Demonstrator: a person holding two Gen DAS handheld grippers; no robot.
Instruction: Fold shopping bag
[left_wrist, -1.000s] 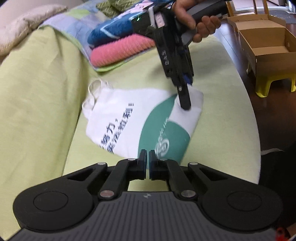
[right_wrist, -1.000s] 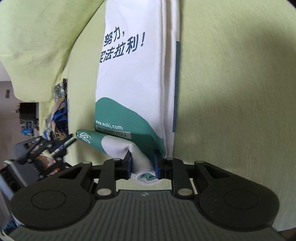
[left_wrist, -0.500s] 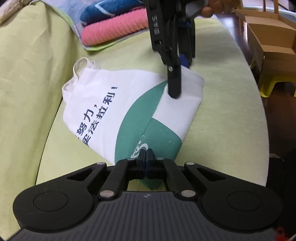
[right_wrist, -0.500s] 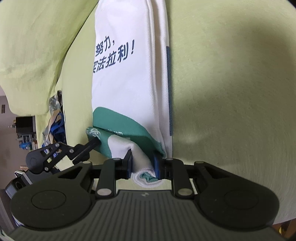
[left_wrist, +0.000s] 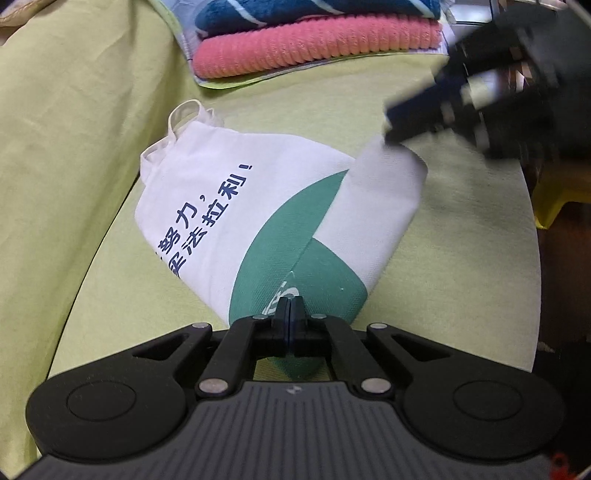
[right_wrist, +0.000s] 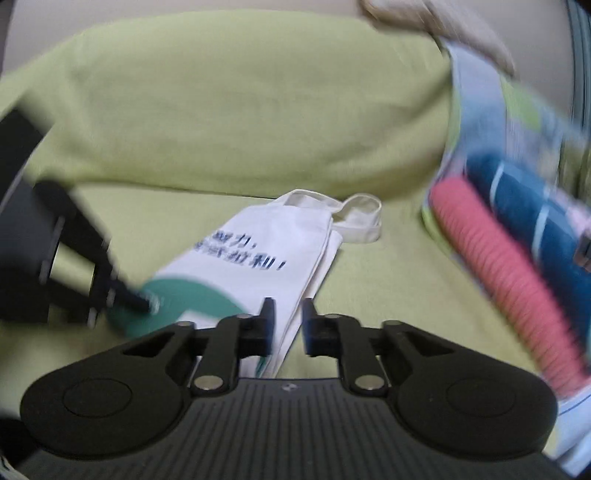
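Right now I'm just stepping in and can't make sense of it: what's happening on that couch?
Someone is folding a white and green shopping bag on the green couch, a claw in each hand. The left claw is shut on the bag's folded green end. The right claw is open just above the other bottom corner. Folded towels lie beyond it.
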